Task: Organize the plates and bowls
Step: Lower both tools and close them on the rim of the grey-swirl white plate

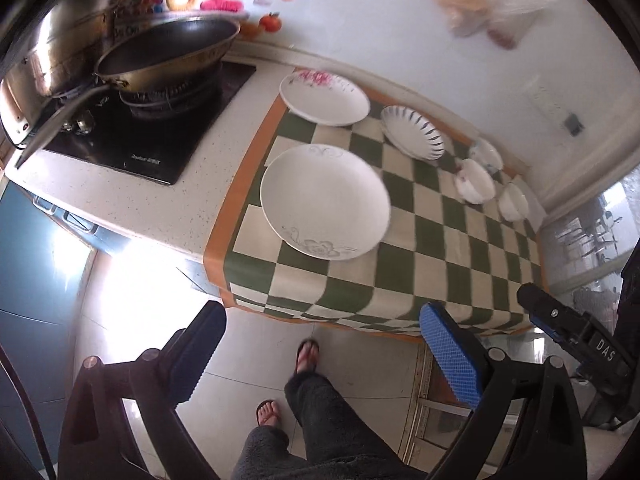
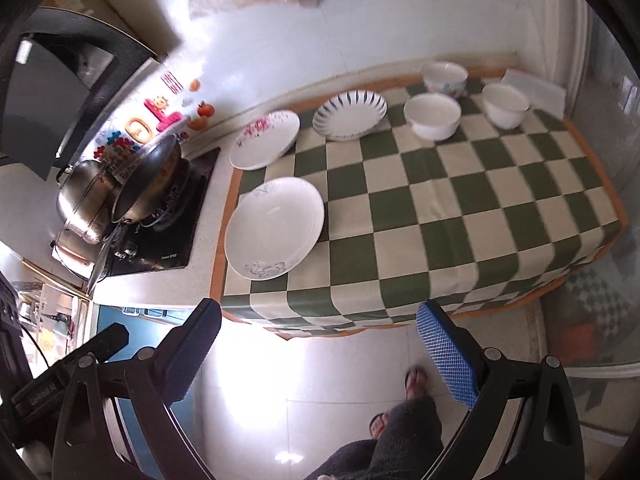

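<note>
Both claws, left gripper (image 1: 320, 344) and right gripper (image 2: 318, 344), are spread wide, holding nothing, out past the worktop's front edge. On the checkered cloth (image 2: 500, 208): three plates (image 2: 274, 228) toward the stove (image 2: 168, 240) end, three bowls (image 2: 432, 116) along the back edge near the far corner.

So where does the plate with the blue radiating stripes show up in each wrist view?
Left wrist: the blue-striped plate is right of centre, upper half, just right of the pink-flowered plate.
Right wrist: the blue-striped plate is top centre, between the pink-flowered plate and the bowls.
Shared landmark: the green checked cloth.
</note>
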The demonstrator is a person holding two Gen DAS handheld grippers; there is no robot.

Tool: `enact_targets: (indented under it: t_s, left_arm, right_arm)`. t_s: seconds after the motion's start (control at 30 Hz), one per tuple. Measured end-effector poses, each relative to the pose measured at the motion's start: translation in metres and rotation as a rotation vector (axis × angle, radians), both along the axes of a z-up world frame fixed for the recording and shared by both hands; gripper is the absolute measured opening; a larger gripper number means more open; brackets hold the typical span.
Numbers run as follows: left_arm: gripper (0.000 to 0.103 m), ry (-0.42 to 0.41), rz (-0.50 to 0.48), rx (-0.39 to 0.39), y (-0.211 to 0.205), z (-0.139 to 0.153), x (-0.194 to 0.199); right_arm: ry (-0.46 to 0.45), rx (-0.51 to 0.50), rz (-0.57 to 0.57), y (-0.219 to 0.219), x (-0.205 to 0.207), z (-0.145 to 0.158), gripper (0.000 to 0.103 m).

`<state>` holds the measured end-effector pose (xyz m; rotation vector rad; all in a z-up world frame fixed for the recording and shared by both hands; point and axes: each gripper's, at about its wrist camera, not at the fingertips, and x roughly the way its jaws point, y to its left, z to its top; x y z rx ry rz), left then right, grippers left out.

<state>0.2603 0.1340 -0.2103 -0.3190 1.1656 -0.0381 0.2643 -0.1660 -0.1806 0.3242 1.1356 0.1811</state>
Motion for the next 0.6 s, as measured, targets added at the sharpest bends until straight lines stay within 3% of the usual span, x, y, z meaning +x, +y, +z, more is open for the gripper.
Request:
enact_targets:
  t_s: [0.17, 0.37, 0.47, 0.6]
  left_arm:
    - [0.093, 0.096, 0.024, 0.014, 0.005, -0.050, 0.067]
    - [0.089, 0.223, 0.080, -0.045, 0.021, -0.108, 0.142]
    - [0.079, 0.271, 0.097, -0.024, 0.028, -0.130, 0.170]
    - [0.057, 0.326, 0.087, -0.021, 0.038, -0.155, 0.198]
  right_arm:
    - [0.113, 0.041, 0.038, 0.008, 0.084, -0.063, 0.099]
    - [0.277, 0.065, 0.141, 0.028, 0.186, -0.145, 0.094]
    - [0.348, 0.092, 0.177, 0.040, 0.222, -0.178, 0.090]
    - [0.408, 0.092, 0.214, 0.056, 0.261, -0.217, 0.086]
